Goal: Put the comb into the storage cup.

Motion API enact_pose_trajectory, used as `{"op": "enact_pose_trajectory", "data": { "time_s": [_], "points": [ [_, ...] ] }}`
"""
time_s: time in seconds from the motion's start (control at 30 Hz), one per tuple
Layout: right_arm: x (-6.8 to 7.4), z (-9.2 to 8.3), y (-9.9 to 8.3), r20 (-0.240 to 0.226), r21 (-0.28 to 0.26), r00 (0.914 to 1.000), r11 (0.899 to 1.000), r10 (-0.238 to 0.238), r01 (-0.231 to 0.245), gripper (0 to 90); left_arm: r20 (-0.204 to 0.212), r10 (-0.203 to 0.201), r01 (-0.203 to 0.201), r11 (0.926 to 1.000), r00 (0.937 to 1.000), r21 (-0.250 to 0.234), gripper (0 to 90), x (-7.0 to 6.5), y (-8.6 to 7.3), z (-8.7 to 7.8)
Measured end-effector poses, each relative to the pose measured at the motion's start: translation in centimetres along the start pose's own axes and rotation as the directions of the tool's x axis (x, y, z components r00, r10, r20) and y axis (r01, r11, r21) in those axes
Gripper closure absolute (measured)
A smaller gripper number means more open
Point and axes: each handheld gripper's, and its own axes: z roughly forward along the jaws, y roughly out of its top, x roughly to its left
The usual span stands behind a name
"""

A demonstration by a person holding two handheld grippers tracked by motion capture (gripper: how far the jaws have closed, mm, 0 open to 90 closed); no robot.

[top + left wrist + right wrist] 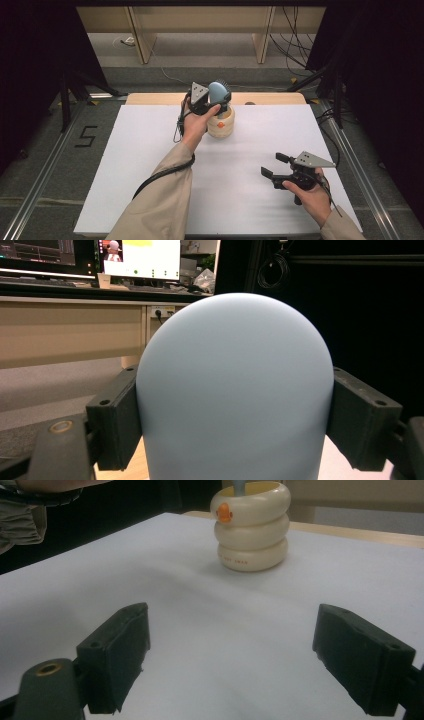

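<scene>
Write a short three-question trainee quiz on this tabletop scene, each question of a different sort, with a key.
1. True or false: the left gripper has its jaws closed on the pale blue brush head.
2. Multiple choice: where does the cream ringed holder stand? A) near the table's far edge B) at the near right corner C) on the floor
3. Fill in: the right gripper, jaws ____, rests low over the white table, apart from the holder.

Key: 1 true; 2 A; 3 open.
</scene>
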Motion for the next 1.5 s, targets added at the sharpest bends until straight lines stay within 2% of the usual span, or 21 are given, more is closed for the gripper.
{"op": "enact_pose_trajectory", "data": {
  "time_s": [0.47, 0.7, 0.93, 1.1, 1.23, 1.5],
  "points": [
    [0.0, 0.1, 0.0, 0.000, 0.002, 1.0000, 1.000, 0.000, 0.000, 16.1, -0.023, -0.029, 0.029, 0.9990, 0.9993, 0.032, 18.9, 0.1, 0.3, -0.9],
    [0.0, 0.1, 0.0, 0.001, 0.004, 1.0000, 1.000, -0.004, 0.004, 16.1, -0.039, -0.045, 0.048, 0.9959, 0.9982, 0.076, 18.4, -0.1, 0.5, -1.0],
    [0.0, 0.1, -0.1, 0.001, 0.006, 1.0000, 1.000, -0.002, 0.002, 16.1, -0.067, -0.036, 0.043, 0.9930, 0.9971, 0.110, 13.9, 0.0, 0.3, -1.0],
    [0.0, 0.1, -0.1, 0.002, 0.007, 1.0000, 1.000, 0.000, 0.000, 16.1, -0.099, -0.030, 0.044, 0.9889, 0.9946, 0.142, 4.9, 0.1, 0.4, -1.1],
    [0.0, 0.1, -0.1, 0.000, 0.009, 1.0000, 1.000, -0.002, 0.002, 16.1, -0.105, -0.033, 0.049, 0.9869, 0.9939, 0.154, 0.4, 0.2, 0.4, -1.3],
    [0.0, 0.1, -0.1, 0.000, 0.010, 1.0000, 1.000, 0.000, 0.000, 16.1, -0.100, -0.014, 0.031, 0.9857, 0.9949, 0.166, 0.0, 0.4, 0.7, -1.7]
  ]
}}
